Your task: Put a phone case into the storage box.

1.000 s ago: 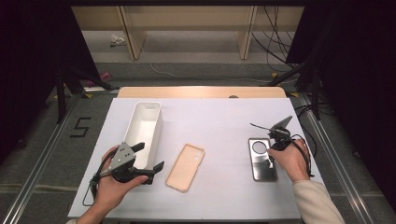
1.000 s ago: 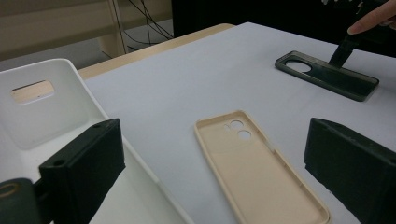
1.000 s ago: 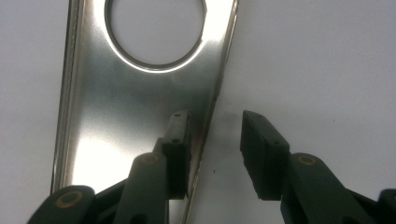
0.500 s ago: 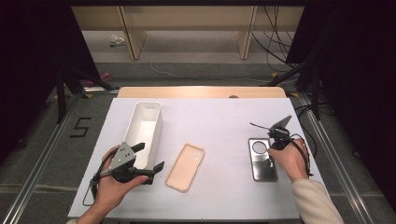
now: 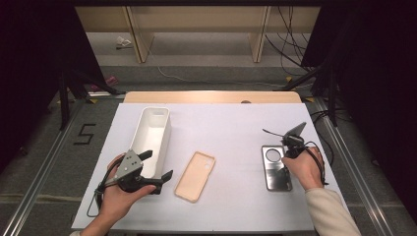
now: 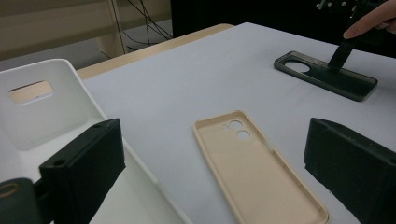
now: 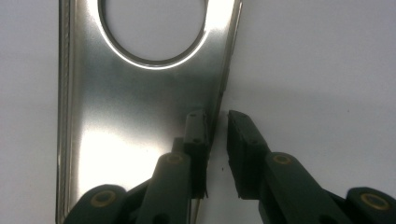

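A dark, glossy phone case (image 5: 276, 169) (image 7: 140, 116) with a round camera hole lies open side up at the right of the white table. My right gripper (image 5: 286, 153) (image 7: 217, 126) points down at it. Its jaws straddle the case's right rim and have just been closing. One jaw sits inside the case, the other just outside, and a thin gap still shows. A beige phone case (image 5: 195, 176) (image 6: 257, 168) lies in the middle of the table. My left gripper (image 5: 158, 164) (image 6: 217, 154) hovers open near the front left, aimed at the beige case, with nothing in it.
A long white tray (image 5: 152, 132) (image 6: 42, 112) stands at the left, right beside my left gripper. A wooden strip (image 5: 211, 97) runs along the table's far edge. Dark stands and cables flank the table on the floor.
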`<state>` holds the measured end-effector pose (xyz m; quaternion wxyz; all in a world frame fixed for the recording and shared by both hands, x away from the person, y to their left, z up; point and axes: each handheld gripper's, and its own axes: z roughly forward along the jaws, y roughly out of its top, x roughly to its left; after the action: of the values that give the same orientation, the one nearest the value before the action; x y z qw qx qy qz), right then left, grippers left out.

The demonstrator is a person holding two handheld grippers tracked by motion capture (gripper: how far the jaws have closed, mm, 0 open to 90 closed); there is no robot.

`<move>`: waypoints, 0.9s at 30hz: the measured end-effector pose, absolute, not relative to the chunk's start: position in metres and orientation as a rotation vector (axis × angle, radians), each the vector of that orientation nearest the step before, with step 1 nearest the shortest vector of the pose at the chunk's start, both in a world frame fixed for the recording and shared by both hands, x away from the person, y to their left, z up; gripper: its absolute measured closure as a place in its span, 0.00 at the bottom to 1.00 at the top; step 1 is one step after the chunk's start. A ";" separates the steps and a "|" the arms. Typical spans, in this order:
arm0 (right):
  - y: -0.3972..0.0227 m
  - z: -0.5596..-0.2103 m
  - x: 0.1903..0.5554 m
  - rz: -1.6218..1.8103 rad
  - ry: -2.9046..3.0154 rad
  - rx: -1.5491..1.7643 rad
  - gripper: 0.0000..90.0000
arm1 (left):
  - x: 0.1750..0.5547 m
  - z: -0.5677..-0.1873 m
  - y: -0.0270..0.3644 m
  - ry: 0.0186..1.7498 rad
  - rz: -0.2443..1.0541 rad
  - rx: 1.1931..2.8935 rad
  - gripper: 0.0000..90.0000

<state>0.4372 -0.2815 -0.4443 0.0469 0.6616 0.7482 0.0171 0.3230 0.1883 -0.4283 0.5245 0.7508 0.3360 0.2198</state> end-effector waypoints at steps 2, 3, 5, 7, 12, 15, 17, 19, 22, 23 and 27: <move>-0.282 -0.444 0.437 0.052 2.280 2.025 0.88 | 0.323 -0.428 0.188 0.804 0.525 1.797 0.05; -0.282 -0.445 0.437 0.055 2.282 2.022 0.89 | 0.323 -0.428 0.188 0.804 0.525 1.797 0.05; -0.282 -0.445 0.437 0.057 2.282 2.026 0.90 | 0.323 -0.428 0.188 0.805 0.525 1.797 0.05; -0.282 -0.445 0.437 0.056 2.282 2.026 0.90 | 0.323 -0.428 0.188 0.807 0.525 1.796 0.05; -0.282 -0.445 0.437 0.057 2.283 2.029 0.92 | 0.323 -0.428 0.188 0.803 0.525 1.797 0.05; -0.283 -0.446 0.437 0.057 2.283 2.032 0.93 | 0.323 -0.428 0.188 0.804 0.524 1.797 0.05; -0.282 -0.446 0.437 0.052 2.281 2.037 0.94 | 0.323 -0.428 0.188 0.806 0.524 1.796 0.05; -0.282 -0.446 0.437 0.056 2.278 2.038 0.95 | 0.323 -0.428 0.188 0.802 0.525 1.798 0.05; -0.282 -0.446 0.438 0.052 2.275 2.043 0.95 | 0.323 -0.428 0.188 0.802 0.523 1.798 0.05; -0.282 -0.446 0.438 0.053 2.274 2.048 0.95 | 0.323 -0.428 0.188 0.803 0.524 1.798 0.05; -0.282 -0.446 0.438 0.060 2.262 2.058 0.96 | 0.323 -0.428 0.188 0.804 0.523 1.798 0.05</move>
<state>0.4376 -0.2820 -0.4462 0.0415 0.6723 0.7388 0.0197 0.3228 0.1881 -0.4284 0.5242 0.7513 0.3360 0.2187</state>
